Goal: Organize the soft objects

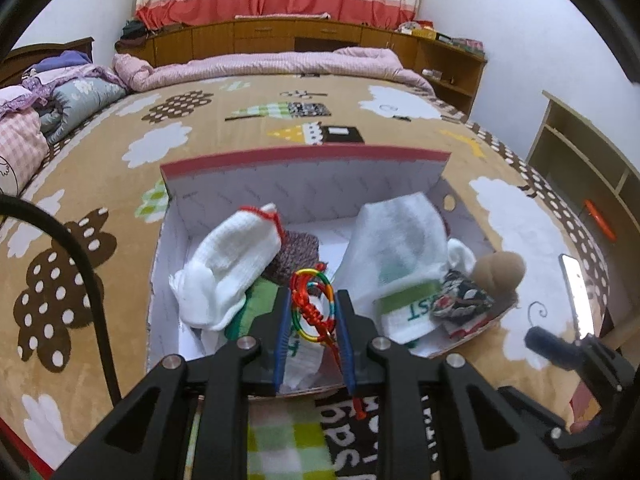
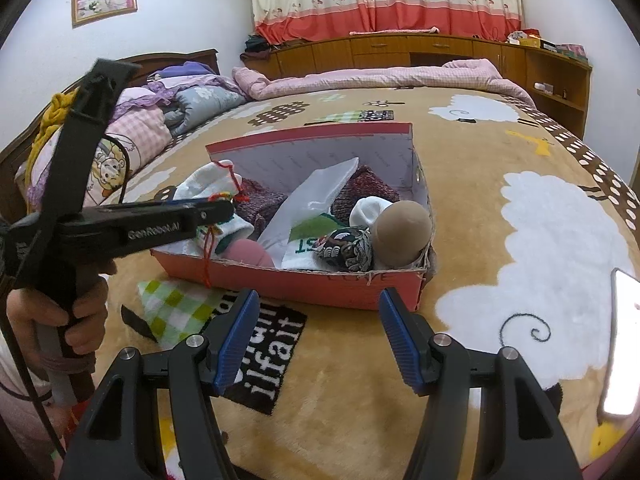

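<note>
My left gripper (image 1: pixel 314 297) is shut on a rainbow ring with a red knotted cord (image 1: pixel 316 312), held over the near end of a red cardboard box (image 1: pixel 304 157) on the bed. In the right wrist view the left gripper (image 2: pixel 225 209) reaches in from the left, a hand on its handle, and the red cord (image 2: pixel 207 258) dangles over the box's front wall (image 2: pixel 320 285). The box holds white socks (image 1: pixel 228 268), a sock with a green band (image 1: pixel 400 264), a brown ball (image 2: pixel 402 234), a patterned ball (image 2: pixel 348 249) and maroon knitwear (image 2: pixel 370 186). My right gripper (image 2: pixel 318 297) is open and holds nothing, just before the box.
The box sits on a tan patterned blanket (image 2: pixel 460 208). A phone (image 2: pixel 622 340) lies on the blanket at the right. Folded quilts and pillows (image 2: pixel 168 112) are piled at the left. Wooden cabinets (image 1: pixel 304 36) run behind the bed, and open shelves (image 1: pixel 580 160) stand at the right.
</note>
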### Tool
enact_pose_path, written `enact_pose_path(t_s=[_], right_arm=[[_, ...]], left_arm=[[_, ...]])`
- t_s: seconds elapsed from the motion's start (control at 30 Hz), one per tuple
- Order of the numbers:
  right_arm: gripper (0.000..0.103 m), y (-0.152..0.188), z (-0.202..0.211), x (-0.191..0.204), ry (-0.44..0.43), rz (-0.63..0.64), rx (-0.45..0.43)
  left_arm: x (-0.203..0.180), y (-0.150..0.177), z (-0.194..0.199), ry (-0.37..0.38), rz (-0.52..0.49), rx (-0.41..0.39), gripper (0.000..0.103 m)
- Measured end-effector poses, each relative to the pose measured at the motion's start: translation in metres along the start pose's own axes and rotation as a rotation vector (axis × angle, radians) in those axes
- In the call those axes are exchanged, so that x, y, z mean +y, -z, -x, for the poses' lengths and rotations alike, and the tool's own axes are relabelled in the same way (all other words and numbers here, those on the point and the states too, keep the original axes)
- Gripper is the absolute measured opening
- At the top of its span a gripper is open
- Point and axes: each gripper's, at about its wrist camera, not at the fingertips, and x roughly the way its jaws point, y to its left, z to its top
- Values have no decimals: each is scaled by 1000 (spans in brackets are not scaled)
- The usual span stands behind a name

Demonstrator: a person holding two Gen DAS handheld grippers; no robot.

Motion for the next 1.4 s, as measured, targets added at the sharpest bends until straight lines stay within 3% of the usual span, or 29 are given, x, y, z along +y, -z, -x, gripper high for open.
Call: enact_pose_path(t_s=[0.13, 0.27, 0.57, 0.93, 1.4], right_arm=[[64, 0, -1, 0, 0, -1, 1], [64, 0, -1, 0, 1, 0, -2], [64, 2, 2, 7, -6, 6, -8], [64, 7, -2, 17, 28, -2, 13], [64, 22, -25, 9, 90, -56, 70]], left_arm=[[-1, 1, -3, -4, -13, 2, 27], [-5, 2, 2, -22, -33, -18, 50], [-6, 11, 24, -49, -19, -42, 62], [2, 54, 36, -88, 51, 6, 63], [-2, 84, 15, -134, 70, 54, 63]])
